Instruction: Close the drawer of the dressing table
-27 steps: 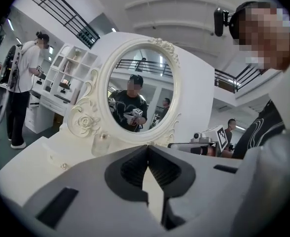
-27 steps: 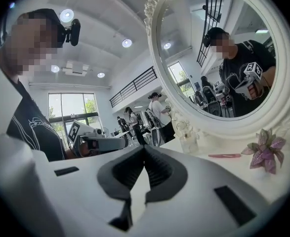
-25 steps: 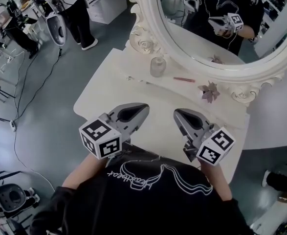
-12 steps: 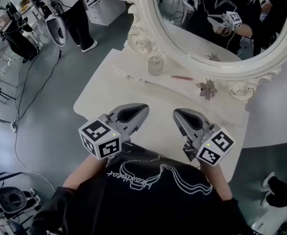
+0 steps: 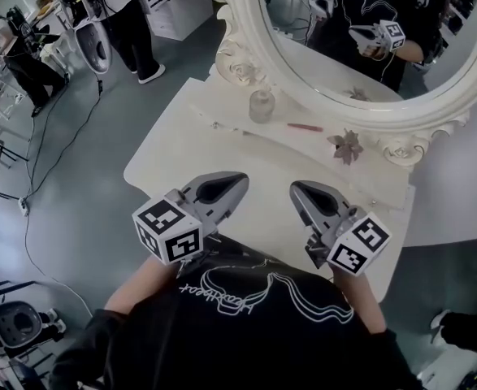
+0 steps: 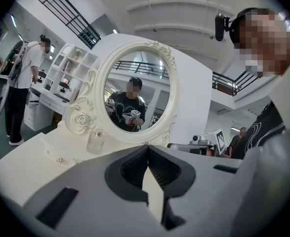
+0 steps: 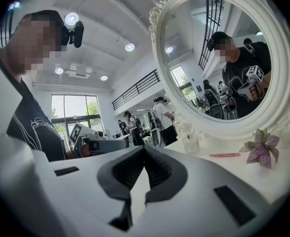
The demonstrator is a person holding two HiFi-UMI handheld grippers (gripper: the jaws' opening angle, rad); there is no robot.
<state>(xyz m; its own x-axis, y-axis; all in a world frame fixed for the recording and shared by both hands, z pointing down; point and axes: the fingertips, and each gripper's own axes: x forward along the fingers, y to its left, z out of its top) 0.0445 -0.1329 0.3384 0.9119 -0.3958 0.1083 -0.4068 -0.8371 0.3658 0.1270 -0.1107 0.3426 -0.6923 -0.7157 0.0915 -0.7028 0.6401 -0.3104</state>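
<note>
Two pairs of tongs, both closed tip to tip with nothing between them: left tongs (image 5: pixel 238 178) and right tongs (image 5: pixel 295 187), side by side above the front of the white dressing-table counter (image 5: pixel 173 149). No view shows the drawer; judged to sit under the front edge, hidden by the person's black-shirted torso (image 5: pixel 254 323). Likely stiff wood on runners, light to shove. Best pushed flat on its front panel, near the middle, so it doesn't jam askew. Go gently: a clear glass bottle (image 5: pixel 261 106) stands by the white-framed oval mirror (image 5: pixel 238 55).
</note>
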